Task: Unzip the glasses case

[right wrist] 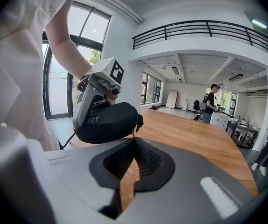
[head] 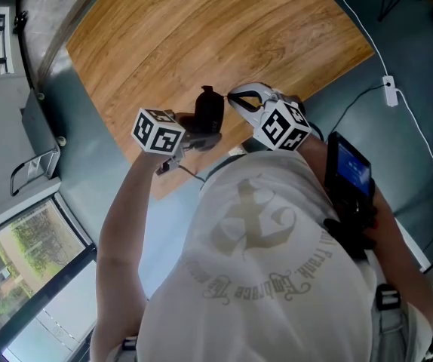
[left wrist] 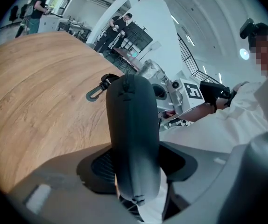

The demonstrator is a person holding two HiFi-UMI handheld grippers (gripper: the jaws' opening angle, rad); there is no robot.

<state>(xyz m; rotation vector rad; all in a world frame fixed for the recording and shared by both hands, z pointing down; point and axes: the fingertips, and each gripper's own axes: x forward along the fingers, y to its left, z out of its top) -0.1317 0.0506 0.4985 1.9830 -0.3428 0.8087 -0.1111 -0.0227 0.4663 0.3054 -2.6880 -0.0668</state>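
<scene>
The left gripper is clamped round the middle of the black glasses case and holds it up over the near edge of the wooden table, its carabiner clip hanging at the far end. The right gripper has its tips pinched together on what looks like the zipper pull. The case looks closed all round, so I'd say the unzipping itself is still to come.
</scene>
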